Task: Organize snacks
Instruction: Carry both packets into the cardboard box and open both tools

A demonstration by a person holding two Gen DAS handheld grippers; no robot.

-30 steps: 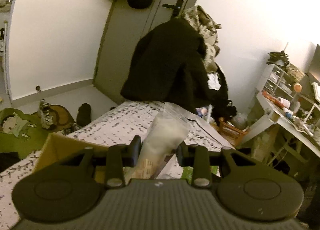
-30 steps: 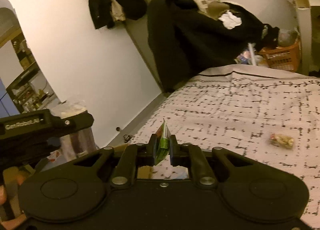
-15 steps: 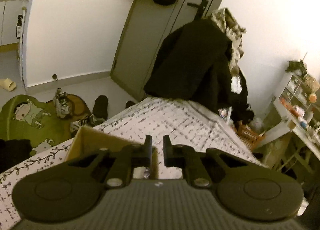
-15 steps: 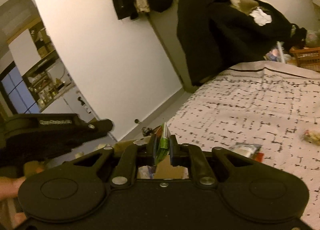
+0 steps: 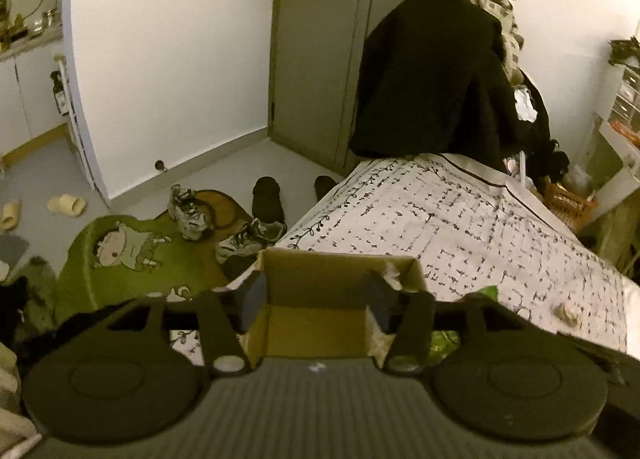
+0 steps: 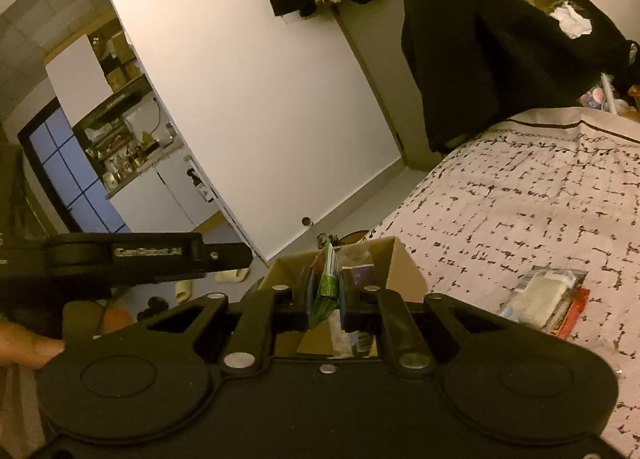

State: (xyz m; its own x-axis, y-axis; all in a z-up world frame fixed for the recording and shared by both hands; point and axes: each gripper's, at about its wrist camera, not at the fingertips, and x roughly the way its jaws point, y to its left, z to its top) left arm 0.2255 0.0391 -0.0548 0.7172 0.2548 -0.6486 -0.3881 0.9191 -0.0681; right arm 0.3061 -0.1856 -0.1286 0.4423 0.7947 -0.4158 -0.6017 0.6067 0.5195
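An open cardboard box [image 5: 340, 259] stands on the patterned bedspread [image 5: 480, 227]. My left gripper [image 5: 316, 295] hangs over it, its jaws opening with nothing between them; a white crumpled wrapper [image 5: 394, 273] shows at the box's right inner corner. In the right wrist view, my right gripper [image 6: 325, 291] is shut on a thin green packet [image 6: 326, 283], held upright just in front of the box [image 6: 404, 271], which has packets inside. A clear bag of white snacks on a red packet [image 6: 544, 299] lies on the bed to the right. A small wrapped snack [image 5: 566, 313] lies further off.
The left tool's black body [image 6: 120, 257] and a hand [image 6: 28, 343] sit left of the box. Beyond the bed's edge the floor holds shoes [image 5: 188, 211] and a green mat [image 5: 120, 255]. A dark coat pile [image 5: 432, 71] rises at the bed's far end.
The left gripper held a clear bag a second ago, then stood shut and empty, and now stands open over the box. Both views swung left toward the box; the clear bag lies on the bed.
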